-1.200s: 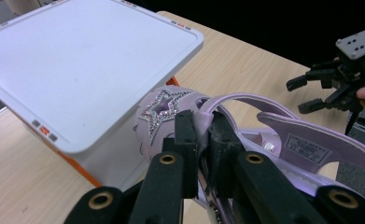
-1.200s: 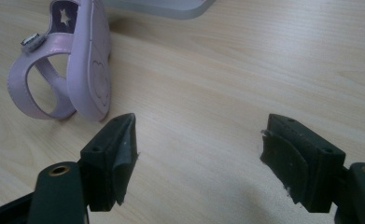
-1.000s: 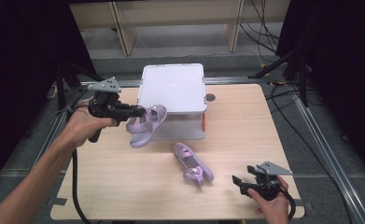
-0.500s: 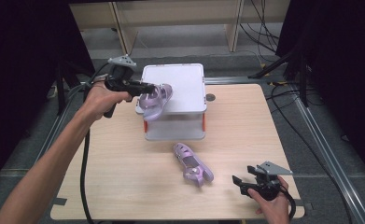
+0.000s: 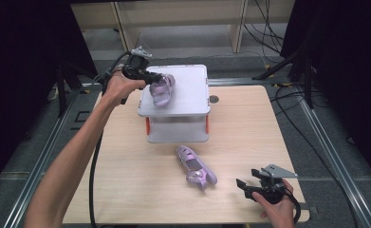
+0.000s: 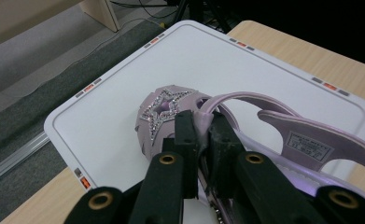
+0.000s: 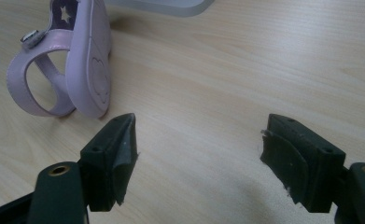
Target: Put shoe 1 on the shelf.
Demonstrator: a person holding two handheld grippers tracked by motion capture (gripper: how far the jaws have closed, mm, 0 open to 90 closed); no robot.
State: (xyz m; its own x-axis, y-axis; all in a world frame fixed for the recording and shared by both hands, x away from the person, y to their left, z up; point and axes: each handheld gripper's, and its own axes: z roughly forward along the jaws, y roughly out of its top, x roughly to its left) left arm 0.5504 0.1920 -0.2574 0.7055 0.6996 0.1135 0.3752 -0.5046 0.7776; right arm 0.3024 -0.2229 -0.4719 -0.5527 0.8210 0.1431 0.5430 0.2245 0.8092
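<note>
Wooden table, left arm outstretched over box lid.

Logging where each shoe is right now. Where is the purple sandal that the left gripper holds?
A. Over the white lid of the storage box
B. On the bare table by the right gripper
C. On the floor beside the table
A: the left gripper is shut on a strap of the purple sandal, above the white lid.

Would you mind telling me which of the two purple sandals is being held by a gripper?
The sandal over the white box lid, clamped by the left gripper; the other sandal lies free on the table.
</note>
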